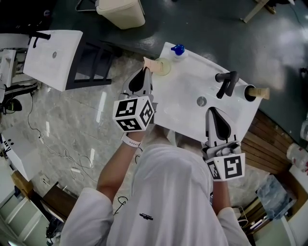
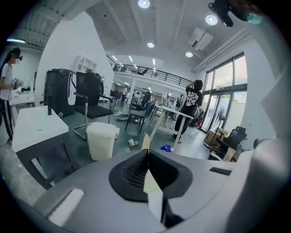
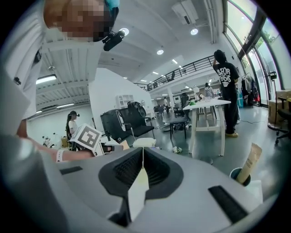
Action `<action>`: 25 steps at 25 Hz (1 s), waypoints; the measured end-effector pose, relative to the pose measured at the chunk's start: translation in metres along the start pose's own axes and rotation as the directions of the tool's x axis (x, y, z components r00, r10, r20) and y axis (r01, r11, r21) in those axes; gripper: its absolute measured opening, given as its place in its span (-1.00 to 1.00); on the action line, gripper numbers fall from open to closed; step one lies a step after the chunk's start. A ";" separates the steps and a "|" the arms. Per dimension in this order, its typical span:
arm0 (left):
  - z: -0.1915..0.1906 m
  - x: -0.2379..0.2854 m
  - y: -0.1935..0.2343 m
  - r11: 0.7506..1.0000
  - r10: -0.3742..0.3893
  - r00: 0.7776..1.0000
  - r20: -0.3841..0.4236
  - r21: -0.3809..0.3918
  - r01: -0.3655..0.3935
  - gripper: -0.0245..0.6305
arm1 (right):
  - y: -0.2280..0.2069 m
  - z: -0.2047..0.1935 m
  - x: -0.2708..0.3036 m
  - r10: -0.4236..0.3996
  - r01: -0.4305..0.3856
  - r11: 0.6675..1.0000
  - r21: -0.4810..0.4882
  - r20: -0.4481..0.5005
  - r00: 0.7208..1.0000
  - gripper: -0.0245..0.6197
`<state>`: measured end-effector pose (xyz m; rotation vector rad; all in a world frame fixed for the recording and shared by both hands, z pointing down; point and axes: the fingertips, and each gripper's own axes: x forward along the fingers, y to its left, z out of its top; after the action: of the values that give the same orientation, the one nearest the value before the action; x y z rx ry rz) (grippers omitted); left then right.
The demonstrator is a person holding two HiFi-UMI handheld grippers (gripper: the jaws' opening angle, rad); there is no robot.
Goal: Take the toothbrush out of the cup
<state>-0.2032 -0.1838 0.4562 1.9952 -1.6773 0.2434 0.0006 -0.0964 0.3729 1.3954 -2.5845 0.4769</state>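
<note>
Between the left gripper's [image 1: 146, 72] shut fingers the tan toothbrush [image 2: 145, 141] is clamped, its end poking out past them, with the clear cup [image 1: 164, 67] just beyond the fingertips only shown by the head view, while the right gripper [image 3: 142, 152] is shut on nothing.

Counted in the head view, there were two grippers [image 1: 146, 71] [image 1: 212, 112], two white sink tops [image 1: 183, 96] [image 1: 62, 67], two black taps [image 1: 227, 82] [image 1: 41, 35], two cups [image 1: 164, 67] [image 1: 249, 92], two tan toothbrushes [image 1: 153, 65] [image 1: 262, 92], one blue-capped bottle [image 1: 178, 49] near the top centre of the frame, and one beige bin [image 1: 121, 12] at the top edge.
</note>
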 end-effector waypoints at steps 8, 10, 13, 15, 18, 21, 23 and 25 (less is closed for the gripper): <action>0.037 -0.034 -0.034 0.994 -0.055 0.996 0.076 0.096 0.047 -0.91 | 0.002 0.020 -0.022 -0.022 0.024 0.999 -0.023 0.068 0.997 -0.90; 0.044 -0.046 -0.045 0.991 -0.067 0.994 0.091 0.121 0.055 -0.91 | 0.002 0.025 -0.029 -0.027 0.029 0.999 -0.027 0.083 0.996 -0.90; 0.053 -0.064 -0.060 0.988 -0.090 0.990 0.110 0.138 0.074 -0.91 | 0.001 0.033 -0.039 -0.039 0.044 0.998 -0.035 0.110 0.993 -0.90; 0.057 -0.075 -0.070 0.985 -0.109 0.987 0.118 0.145 0.092 -0.91 | -0.002 0.037 -0.047 -0.054 0.059 0.998 -0.036 0.128 0.990 -0.90; 0.059 -0.093 -0.085 0.979 -0.143 0.982 0.124 0.164 0.122 -0.91 | -0.008 0.041 -0.060 -0.085 0.091 0.995 -0.035 0.148 0.985 -0.90; 0.054 -0.110 -0.102 0.971 -0.183 0.976 0.115 0.176 0.161 -0.91 | -0.015 0.044 -0.074 -0.115 0.123 0.991 -0.045 0.163 0.980 -0.90; 0.048 -0.119 -0.112 0.965 -0.205 0.974 0.101 0.187 0.184 -0.91 | -0.020 0.045 -0.083 -0.133 0.143 0.988 -0.050 0.169 0.977 -0.90; 0.041 -0.124 -0.122 0.959 -0.225 0.970 0.087 0.194 0.205 -0.91 | -0.027 0.045 -0.090 -0.152 0.163 0.985 -0.053 0.172 0.973 -0.90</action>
<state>-0.1215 -0.0850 0.3321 2.3477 -1.5314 0.2211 0.0726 -0.0557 0.3096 1.6663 -2.5602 0.2580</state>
